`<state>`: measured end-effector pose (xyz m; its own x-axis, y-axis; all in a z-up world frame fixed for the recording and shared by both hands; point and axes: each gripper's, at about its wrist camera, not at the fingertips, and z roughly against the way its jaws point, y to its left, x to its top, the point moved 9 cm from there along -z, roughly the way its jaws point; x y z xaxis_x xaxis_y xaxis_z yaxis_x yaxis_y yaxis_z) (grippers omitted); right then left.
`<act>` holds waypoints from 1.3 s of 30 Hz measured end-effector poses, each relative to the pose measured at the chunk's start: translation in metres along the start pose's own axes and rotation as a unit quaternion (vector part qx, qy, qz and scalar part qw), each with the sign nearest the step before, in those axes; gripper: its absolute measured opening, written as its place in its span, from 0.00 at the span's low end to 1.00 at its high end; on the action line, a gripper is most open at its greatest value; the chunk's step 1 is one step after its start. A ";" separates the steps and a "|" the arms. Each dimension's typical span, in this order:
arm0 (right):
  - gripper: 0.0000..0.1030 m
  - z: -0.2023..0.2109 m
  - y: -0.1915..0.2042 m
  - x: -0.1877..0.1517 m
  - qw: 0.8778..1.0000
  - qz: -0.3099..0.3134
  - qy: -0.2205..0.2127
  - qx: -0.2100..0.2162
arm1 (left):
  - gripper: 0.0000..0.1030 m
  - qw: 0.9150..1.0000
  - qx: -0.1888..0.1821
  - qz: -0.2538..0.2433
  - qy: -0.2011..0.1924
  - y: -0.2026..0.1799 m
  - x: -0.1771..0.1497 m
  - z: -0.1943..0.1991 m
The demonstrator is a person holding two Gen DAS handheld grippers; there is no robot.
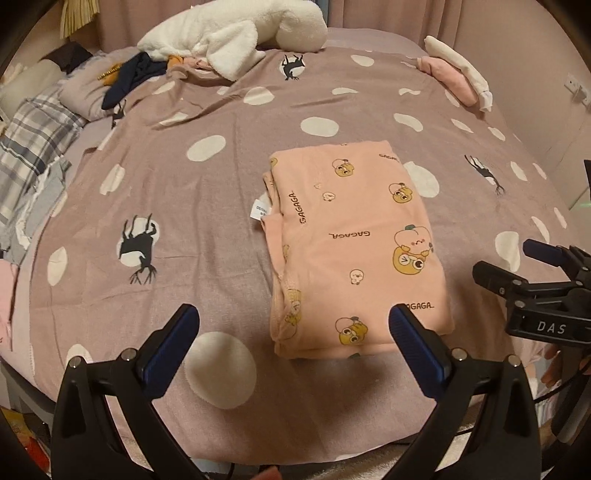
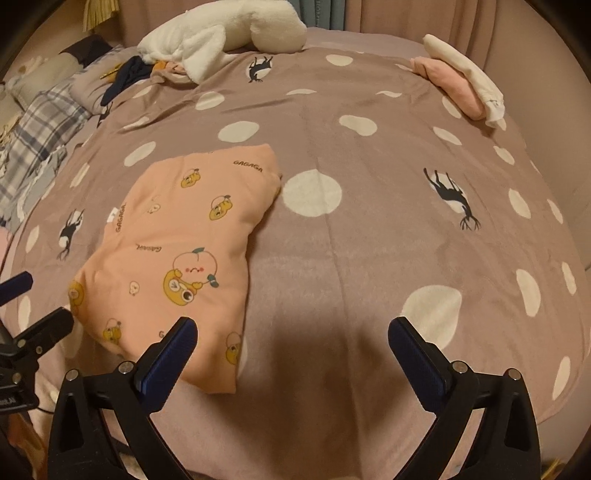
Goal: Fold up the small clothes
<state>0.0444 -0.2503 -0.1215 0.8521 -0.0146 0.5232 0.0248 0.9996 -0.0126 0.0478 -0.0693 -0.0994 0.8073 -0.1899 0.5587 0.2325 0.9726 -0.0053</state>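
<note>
A pink garment [image 1: 354,243] with yellow cartoon prints lies folded into a rectangle on the bed; it also shows in the right wrist view [image 2: 177,254]. A white label sticks out at its left edge. My left gripper [image 1: 295,332] is open and empty, hovering over the garment's near edge. My right gripper [image 2: 291,343] is open and empty, above the bedspread just right of the garment's near corner; it also shows in the left wrist view [image 1: 517,266] at the right.
The mauve bedspread [image 2: 369,229] has white dots and black deer prints. A white plush blanket [image 1: 236,33] and dark clothes [image 1: 129,77] lie at the far side. Folded pink and white clothes [image 2: 461,81] sit far right. A plaid pillow [image 1: 33,144] lies left.
</note>
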 end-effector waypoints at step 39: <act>0.99 0.005 0.020 -0.011 1.000 0.029 0.011 -0.006 | 1.00 1.000 -0.022 0.009 0.014 -0.004 -0.014 0.011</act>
<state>0.0333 -0.2299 -0.1233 0.8634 0.0422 0.5028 -0.0186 0.9985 -0.0520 0.0298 -0.0690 -0.0978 0.8266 -0.1775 0.5341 0.2419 0.9689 -0.0524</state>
